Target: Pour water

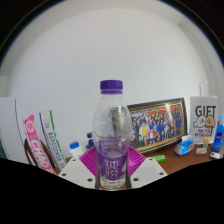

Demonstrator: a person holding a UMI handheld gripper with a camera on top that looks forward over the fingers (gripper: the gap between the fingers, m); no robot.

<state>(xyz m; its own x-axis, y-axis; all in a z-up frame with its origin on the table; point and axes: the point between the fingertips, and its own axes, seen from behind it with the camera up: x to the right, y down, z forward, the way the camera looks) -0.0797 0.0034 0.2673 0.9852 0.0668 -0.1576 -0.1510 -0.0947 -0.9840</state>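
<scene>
Purple-capped bottle [112,130] stands upright, clamped between the gripper's [113,170] pink pads. A framed photo [157,124] sits behind the bottle, to its right.

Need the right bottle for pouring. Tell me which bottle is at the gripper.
The clear bottle with the purple cap, held upright in the gripper. The blue-capped ones stand behind on the desk.

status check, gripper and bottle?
Gripper shut on water bottle, purple cap on, upright. No cup in view. Framed photo and boxes behind, clear of bottle.
</scene>
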